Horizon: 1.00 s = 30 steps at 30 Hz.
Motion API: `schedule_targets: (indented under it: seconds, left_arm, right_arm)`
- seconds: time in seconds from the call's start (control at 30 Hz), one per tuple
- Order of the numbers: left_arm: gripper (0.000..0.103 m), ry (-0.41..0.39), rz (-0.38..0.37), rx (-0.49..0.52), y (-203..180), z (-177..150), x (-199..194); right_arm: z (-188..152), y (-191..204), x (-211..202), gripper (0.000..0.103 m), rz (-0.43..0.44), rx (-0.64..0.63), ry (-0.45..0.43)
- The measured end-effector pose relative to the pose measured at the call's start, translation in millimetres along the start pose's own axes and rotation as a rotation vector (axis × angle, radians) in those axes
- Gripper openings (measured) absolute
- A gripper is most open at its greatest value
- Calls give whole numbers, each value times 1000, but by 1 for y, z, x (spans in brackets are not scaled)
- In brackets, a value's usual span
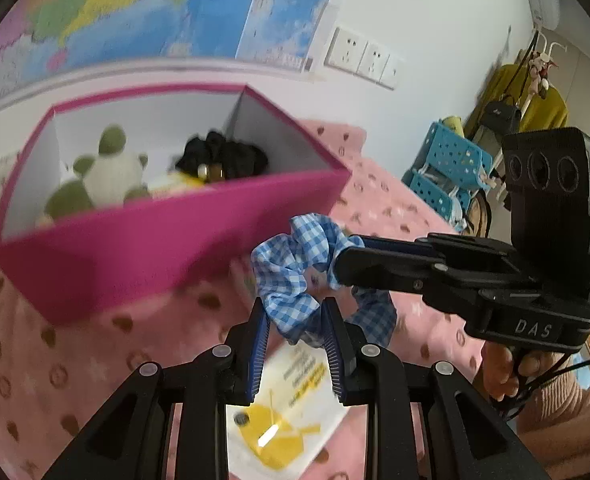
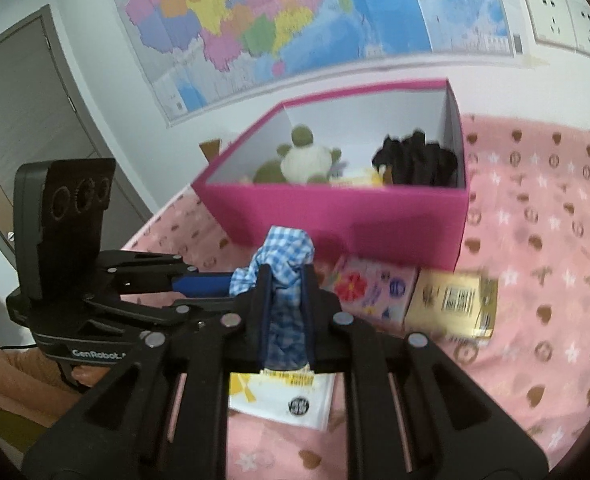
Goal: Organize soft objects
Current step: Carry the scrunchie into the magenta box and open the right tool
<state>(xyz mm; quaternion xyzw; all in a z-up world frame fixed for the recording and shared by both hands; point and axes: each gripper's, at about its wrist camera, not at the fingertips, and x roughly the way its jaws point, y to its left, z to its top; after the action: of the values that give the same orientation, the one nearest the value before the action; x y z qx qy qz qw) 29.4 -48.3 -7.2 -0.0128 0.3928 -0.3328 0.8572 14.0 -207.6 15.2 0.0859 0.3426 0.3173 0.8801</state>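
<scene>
Pink patterned bedspread (image 2: 535, 216) below wall map (image 2: 295, 20), grey door (image 2: 27, 92) alongside.

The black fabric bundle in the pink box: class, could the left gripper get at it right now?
Probably not. The left gripper is shut on the blue gingham scrunchie, shared with the right gripper. The black fabric bundle lies uncovered in the open-topped pink box, so only the occupied jaws prevent it.
</scene>
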Motion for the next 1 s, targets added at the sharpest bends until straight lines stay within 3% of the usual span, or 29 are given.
schedule_targets:
  seconds: [0.37,0.6,1.0]
  left_arm:
    - [26,-75,65,22,11,62,-2]
    - [26,-87,116,21,22,101,12]
    - [26,14,145,-41,49,117,58]
  right_arm:
    - [58,-12,0,15,-23,-51,-86]
    - [94,-24,14,15,-37,-61,-91]
    - [103,-61,53,16,-97,-22,0]
